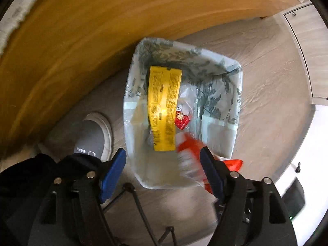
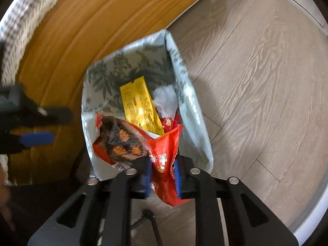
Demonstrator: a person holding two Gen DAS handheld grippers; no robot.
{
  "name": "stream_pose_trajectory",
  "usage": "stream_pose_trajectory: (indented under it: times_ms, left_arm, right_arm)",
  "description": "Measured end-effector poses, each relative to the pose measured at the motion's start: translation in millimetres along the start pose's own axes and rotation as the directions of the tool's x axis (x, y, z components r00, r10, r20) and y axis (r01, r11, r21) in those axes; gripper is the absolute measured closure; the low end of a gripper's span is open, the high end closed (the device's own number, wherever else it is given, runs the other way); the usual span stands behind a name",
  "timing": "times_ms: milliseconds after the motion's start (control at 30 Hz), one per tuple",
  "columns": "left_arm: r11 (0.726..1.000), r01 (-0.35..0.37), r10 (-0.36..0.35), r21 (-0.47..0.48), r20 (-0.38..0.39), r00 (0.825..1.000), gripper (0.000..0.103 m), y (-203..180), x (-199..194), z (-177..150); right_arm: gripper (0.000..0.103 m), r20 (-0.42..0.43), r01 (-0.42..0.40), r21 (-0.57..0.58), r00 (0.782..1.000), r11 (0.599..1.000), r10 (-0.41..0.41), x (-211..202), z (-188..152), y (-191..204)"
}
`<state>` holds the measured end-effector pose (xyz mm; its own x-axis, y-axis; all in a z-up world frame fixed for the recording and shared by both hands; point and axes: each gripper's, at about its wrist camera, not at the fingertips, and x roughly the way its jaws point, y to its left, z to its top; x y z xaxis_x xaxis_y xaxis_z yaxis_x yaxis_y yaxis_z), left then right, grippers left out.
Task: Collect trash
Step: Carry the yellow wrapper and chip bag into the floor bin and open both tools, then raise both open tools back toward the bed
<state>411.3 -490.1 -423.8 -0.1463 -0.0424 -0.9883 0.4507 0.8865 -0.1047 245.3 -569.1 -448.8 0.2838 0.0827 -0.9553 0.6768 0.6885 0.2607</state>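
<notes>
In the left wrist view, the left gripper (image 1: 163, 174) points down at a trash bin (image 1: 131, 94) that stands on a grey wood floor (image 1: 266, 94), close to a curved wooden furniture edge (image 1: 82, 41). The bin is lined with a pale bag printed with green leaves (image 1: 207, 86). The jaws of this gripper stand wide apart and its blue pads (image 1: 112, 176) press on nothing. A red snack wrapper (image 1: 191, 153), blurred, lies between the jaws near the right pad, over the near edge of the bin; I cannot tell if it touches that pad. Inside the bin a long yellow package (image 1: 164, 110) lies flat, with a small red packet (image 1: 181, 121) and a white crumpled plastic (image 1: 187, 98) just beside it. A grey shoe with a white sole (image 1: 94, 137) is on the floor, left of the bin. In the right wrist view, the right gripper (image 2: 163, 178) is above the near rim of the same bin (image 2: 196, 119). Its jaws are partly open, and the red snack wrapper (image 2: 164, 155) hangs between the two blue pads (image 2: 178, 179); whether they press on it I cannot tell. The upper part of the wrapper, with a brown and orange picture, spreads over the opening of the bin. Behind it are the yellow package (image 2: 141, 106), the small red packet (image 2: 169, 122) and the white plastic (image 2: 166, 98). The left gripper (image 2: 37, 138) shows at the left edge, blurred, beside the bin.
</notes>
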Motion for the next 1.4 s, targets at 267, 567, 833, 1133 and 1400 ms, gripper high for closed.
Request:
stream_pose_trajectory:
  times_ms: [267,567,833,1133,1400]
  left_arm:
    - [0.998,-0.012,0.007,0.064,0.086,0.996,0.029,-5.3,-31.7,-16.1]
    - [0.991,-0.005,-0.006,0.132,0.080,0.997,0.029,-10.0,-35.5,-33.4]
    - [0.973,-0.079,0.016,0.215,0.282,0.959,0.028,-6.0,-93.0,-44.2]
    - [0.977,0.009,-0.120,0.214,0.511,0.851,0.026,48.4,-204.5,-68.9]
    - [0.989,0.030,-0.125,0.144,0.710,0.693,0.019,135.2,-279.4,-100.5]
  right_arm:
    - [0.037,0.035,0.061,0.003,0.998,0.998,-0.061,-13.3,-5.5,-1.3]
    - [0.037,0.092,0.082,0.028,0.992,0.996,-0.084,-60.0,-4.9,-5.9]
    - [0.037,0.225,0.089,-0.002,0.971,0.996,-0.086,-126.0,8.4,20.8]
    - [0.037,0.478,0.163,-0.163,0.876,0.973,-0.066,-222.6,12.1,105.1]
    - [0.032,0.589,0.158,-0.305,0.806,0.939,0.055,-265.5,-0.4,186.0]
